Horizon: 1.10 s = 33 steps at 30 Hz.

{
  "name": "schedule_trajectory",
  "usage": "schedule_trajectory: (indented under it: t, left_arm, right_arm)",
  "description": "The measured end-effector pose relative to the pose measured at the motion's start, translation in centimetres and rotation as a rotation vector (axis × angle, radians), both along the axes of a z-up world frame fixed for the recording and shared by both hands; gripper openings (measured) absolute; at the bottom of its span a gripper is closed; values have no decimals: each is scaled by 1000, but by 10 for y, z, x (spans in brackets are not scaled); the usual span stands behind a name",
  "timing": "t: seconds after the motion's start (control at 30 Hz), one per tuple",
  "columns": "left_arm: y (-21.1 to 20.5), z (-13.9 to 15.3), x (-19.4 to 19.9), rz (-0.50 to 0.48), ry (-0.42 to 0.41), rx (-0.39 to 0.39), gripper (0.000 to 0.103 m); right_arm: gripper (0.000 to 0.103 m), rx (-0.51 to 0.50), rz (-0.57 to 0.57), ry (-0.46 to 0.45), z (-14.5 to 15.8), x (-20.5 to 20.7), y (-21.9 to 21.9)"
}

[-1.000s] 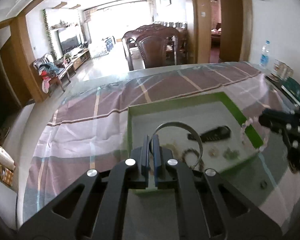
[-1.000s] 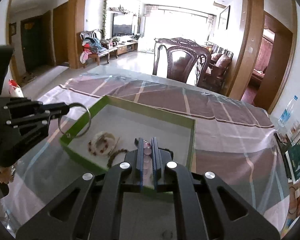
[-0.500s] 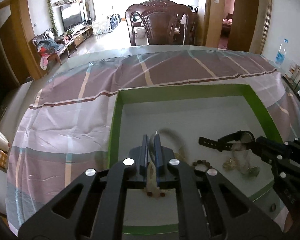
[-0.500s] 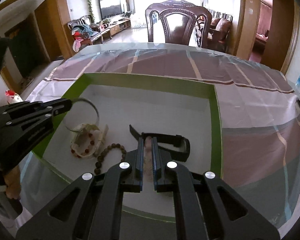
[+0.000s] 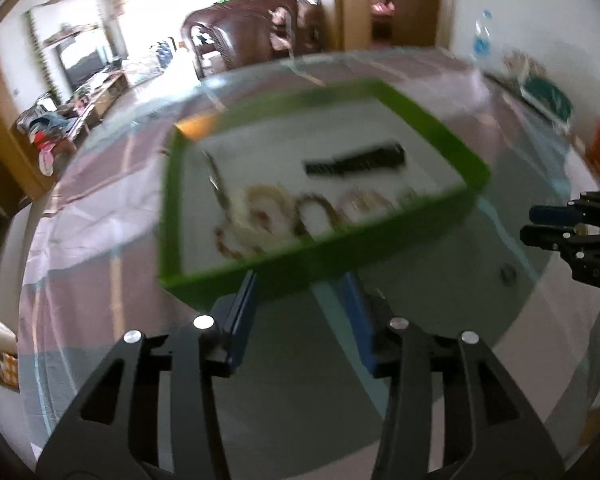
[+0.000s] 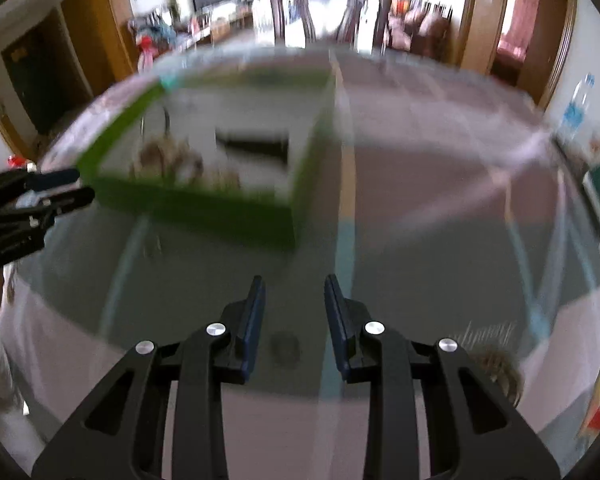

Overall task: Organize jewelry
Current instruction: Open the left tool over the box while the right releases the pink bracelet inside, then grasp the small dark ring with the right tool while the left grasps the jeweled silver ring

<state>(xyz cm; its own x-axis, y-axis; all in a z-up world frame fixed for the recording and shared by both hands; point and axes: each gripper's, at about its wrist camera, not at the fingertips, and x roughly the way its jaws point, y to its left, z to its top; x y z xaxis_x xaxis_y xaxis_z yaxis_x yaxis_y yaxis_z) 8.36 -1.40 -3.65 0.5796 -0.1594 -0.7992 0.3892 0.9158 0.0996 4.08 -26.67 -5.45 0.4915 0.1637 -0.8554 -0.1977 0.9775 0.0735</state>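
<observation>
Table [image 5: 100, 216]: it carries everything you are working with; a plaid cloth lies under a clear cover, and both views of it are smeared by motion.
Tray [image 5: 300, 256]: your green-walled tray with a pale floor sits on the table; take it as the landmark for the rest.
Left tool [image 5: 304, 300]: your fingers are spread wide with nothing between them, and their tips show just at the tray's near wall. In the right wrist view the left tool [image 6: 76, 188] shows beside the tray's left corner.
Right tool [image 6: 294, 296]: your fingers here are spread apart and hold nothing, on your side of the tray's near wall, over bare table. In the left wrist view the right tool [image 5: 540, 224] shows to the right of the tray, outside it.
Watch [image 5: 356, 162]: a black strap lies flat on the tray floor toward the far right part.
Bangle [image 5: 216, 180]: a thin metal ring shows as a streak in the tray's left part; you cannot tell whether it lies flat or leans.
Beaded bracelets [image 5: 276, 216]: several blurred loops, pale, brown and reddish, lie along the tray floor next to the near wall.
Small dark piece [image 5: 508, 274]: it lies on the table outside the tray, to its right; too blurred to name.
Water bottle [image 5: 480, 38]: it stands far beyond the tray's right corner.
</observation>
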Motion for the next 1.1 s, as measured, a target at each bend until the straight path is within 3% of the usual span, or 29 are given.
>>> schedule_trajectory:
  t: [0.2,0.33,0.43,0.5,0.77,0.83,1.0,1.1]
  left_arm:
    - [-22,-31,-3,-43,56,45,48]
    - [-24,-36,-3,-50,67,42,52]
    - [-25,-40,-3,-57,76,30,52]
    - [-24,-42,0,-64,85,11,52]
    - [-30,-53,9,-41,115,-39,52]
    - [-32,-57,11,-22,111,-23,45]
    - [-36,-62,13,30,84,-10,44]
    - [-36,-61,12,29,78,-16,33]
  right_arm:
    - [31,24,53,58,-23,-19,13]
    - [31,-2,5,67,-29,-16,11]
    - [30,-18,3,57,-32,-14,13]
    - [19,-49,6,44,-33,-14,15]
    - [19,-69,66,31,-33,2,48]
    - [19,-81,67,7,-34,3,54]
    - [19,-65,63,-22,-35,7,58]
    - [19,-48,62,-16,-35,10,56]
